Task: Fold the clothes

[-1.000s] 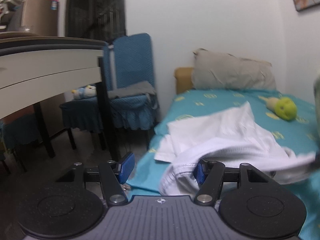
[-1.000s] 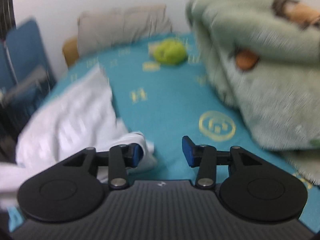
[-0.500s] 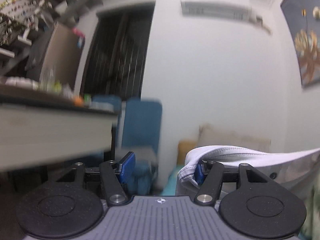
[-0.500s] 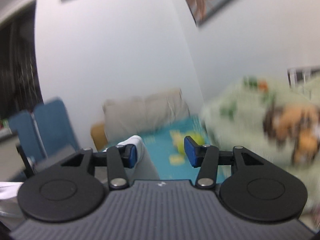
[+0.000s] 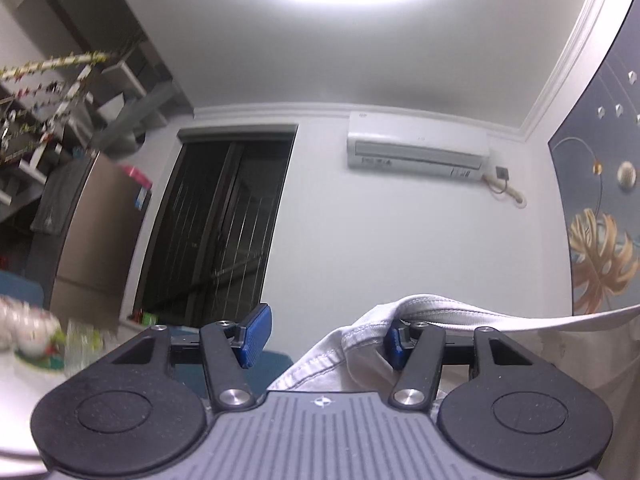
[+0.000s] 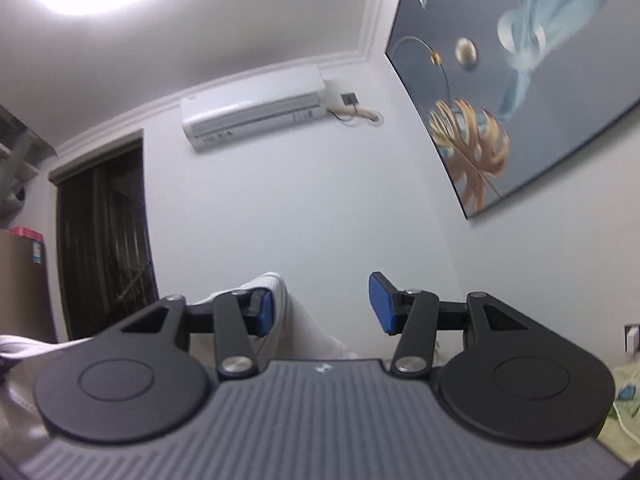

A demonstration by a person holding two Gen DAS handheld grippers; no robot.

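Nearest the left wrist camera, the left gripper point(image 5: 324, 340) stands with its blue pads wide apart, and the white garment point(image 5: 360, 344) is draped over its right-hand finger only, a stitched hem curling over that pad; nothing is pinched between the two. From there the cloth stretches off toward the right edge of the view. Close to the right wrist camera, the right gripper point(image 6: 320, 308) is likewise spread wide, the white garment point(image 6: 288, 320) hooked over its left-hand finger and trailing to the left. Beyond both tools hang a wall air conditioner point(image 5: 416, 148), a dark doorway point(image 5: 216, 232) and a leaf painting point(image 6: 520, 92).
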